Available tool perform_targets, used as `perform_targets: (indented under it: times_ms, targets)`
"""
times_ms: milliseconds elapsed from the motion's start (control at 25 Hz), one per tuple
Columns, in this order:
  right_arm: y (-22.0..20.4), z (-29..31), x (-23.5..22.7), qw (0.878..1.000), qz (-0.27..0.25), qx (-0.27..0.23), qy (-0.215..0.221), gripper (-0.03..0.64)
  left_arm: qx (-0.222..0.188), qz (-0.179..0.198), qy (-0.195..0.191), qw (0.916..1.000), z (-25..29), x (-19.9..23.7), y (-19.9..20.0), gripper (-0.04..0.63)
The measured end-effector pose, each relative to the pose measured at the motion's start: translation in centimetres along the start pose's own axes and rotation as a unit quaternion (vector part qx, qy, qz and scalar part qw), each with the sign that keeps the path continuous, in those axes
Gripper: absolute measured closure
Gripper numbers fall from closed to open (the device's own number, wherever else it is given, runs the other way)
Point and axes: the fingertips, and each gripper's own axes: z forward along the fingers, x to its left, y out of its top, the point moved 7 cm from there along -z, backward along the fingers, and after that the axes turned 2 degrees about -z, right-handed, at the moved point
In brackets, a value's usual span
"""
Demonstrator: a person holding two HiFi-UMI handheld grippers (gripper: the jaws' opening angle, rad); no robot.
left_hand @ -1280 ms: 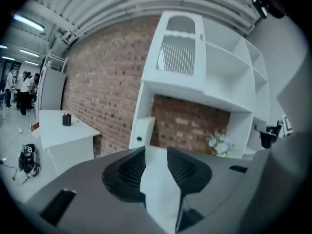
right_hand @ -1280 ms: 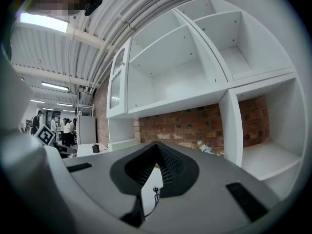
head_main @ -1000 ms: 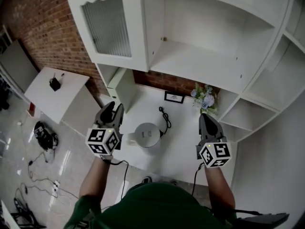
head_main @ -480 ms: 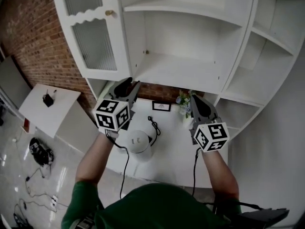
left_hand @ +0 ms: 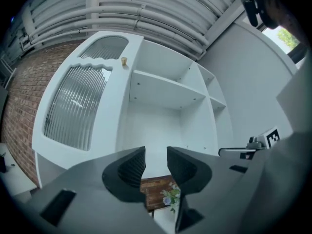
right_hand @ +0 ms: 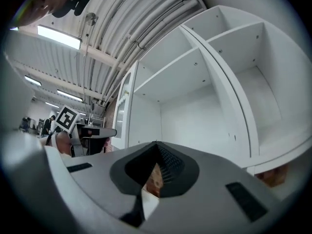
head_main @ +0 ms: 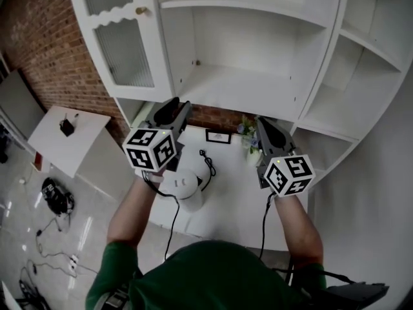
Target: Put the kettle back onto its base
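Head view, looking steeply down: the white counter (head_main: pixel 240 202) ran out from a brick wall (head_main: pixel 45 50) under a tall white cabinet (head_main: pixel 258 89). The cabinet's lowest shelf (head_main: pixel 226 99) overhung the back of the counter. Its ribbed-glass door (head_main: pixel 119 44) closed off the left bay. The front edge of the counter lay just ahead of the person's chest, and the left edge dropped away towards a side table (head_main: pixel 55 144) on the floor.

The widest bare stretch of counter was right of centre, between the kettle (head_main: pixel 184 187) and the right forearm. At the back it was tighter, with a frame (head_main: pixel 218 136) and flowers (head_main: pixel 247 131) against the wall and a black cord (head_main: pixel 206 165) looping in front of them.

The kettle stood upright near the front left of the counter, so its long axis ran straight up at the camera and only the round white lid showed. The left cube and hand covered its upper-left side, so I couldn't call which way the spout or handle pointed, nor whether it sat on a base.

Neither tool was touching it. The left gripper (head_main: pixel 174 108) was held up level, aimed at the cabinet, its jaws standing apart with nothing between them but the distant flowers and brick. The right gripper (head_main: pixel 262 121) pointed the same way, well apart from the kettle, jaws closed tip to tip and empty.
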Motion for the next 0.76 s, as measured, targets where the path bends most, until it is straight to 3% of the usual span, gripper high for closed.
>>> perform_targets:
  times_ms: [760]
  targets:
    - [-6.3,0.5,-4.7,0.997,0.072,0.02,0.027,0.595,0.057,0.001,0.035,0.9978,1.3,-3.4,-6.1,0.446]
